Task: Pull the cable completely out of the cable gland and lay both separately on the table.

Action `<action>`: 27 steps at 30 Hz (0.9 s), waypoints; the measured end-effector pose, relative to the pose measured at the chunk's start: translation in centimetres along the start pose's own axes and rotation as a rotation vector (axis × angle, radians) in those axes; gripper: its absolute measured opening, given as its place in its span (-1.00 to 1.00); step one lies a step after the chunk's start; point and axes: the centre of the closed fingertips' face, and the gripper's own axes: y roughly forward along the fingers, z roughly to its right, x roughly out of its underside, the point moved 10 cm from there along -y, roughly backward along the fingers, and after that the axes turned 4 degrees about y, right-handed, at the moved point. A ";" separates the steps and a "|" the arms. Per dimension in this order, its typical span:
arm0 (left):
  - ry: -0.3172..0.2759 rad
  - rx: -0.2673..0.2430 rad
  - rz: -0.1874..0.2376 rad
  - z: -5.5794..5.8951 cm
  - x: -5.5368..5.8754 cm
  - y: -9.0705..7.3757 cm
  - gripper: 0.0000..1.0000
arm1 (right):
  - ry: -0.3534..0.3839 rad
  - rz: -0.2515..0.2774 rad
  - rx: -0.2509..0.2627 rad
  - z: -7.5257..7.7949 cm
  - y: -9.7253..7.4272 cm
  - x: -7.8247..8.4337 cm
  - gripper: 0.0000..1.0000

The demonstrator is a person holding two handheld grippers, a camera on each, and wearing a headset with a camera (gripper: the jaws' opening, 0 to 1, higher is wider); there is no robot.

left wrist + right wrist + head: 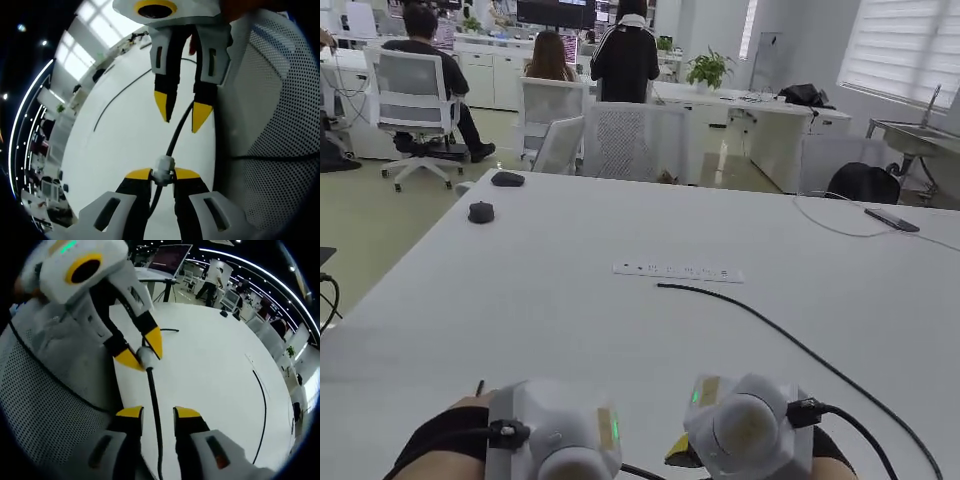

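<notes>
Left claw [162, 174] clamps the white cable gland [163, 169]; the black cable [152, 390] leaves it through the right claw [158, 412], jaws narrowly parted; ahead, white desk [570, 300], power strip [678, 272]; beyond, office chairs [410, 85].

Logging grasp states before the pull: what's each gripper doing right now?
Left gripper: closed on the gland.
Right gripper: open, cable between its jaws, not clamped.

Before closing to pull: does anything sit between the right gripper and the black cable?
Nothing visible: the black cable runs bare between the right gripper's open jaws, coming from the white cable gland the left gripper holds.
</notes>
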 end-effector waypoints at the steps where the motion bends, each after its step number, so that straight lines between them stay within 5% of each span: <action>1: 0.007 0.004 0.007 0.1 -0.1 0.0 -0.67 | 0.000 0.010 -0.003 -0.1 -0.1 -0.1 -0.58; 6: 0.023 0.022 0.030 0.4 -0.6 0.2 -0.67 | -0.019 0.014 -0.038 -0.3 -0.1 0.0 -0.92; 13: -0.014 0.005 0.013 -0.1 0.0 0.1 -0.67 | -0.008 -0.037 0.012 0.4 -0.1 0.6 -0.93; 17: -0.018 -0.014 -0.003 -0.4 0.3 0.0 -0.67 | 0.034 -0.151 0.079 1.2 -0.2 2.0 -0.92; 19: -0.022 -0.018 -0.011 -0.4 0.4 0.0 -0.67 | 0.048 -0.250 0.131 1.8 -0.4 3.1 -0.92; 22: -0.022 -0.020 -0.010 -0.4 0.3 0.0 -0.67 | 0.036 -0.304 0.160 2.2 -0.5 3.7 -0.90; 27: -0.010 -0.012 -0.006 -0.2 0.2 0.0 -0.67 | -0.004 -0.147 0.081 1.0 0.0 1.7 -0.62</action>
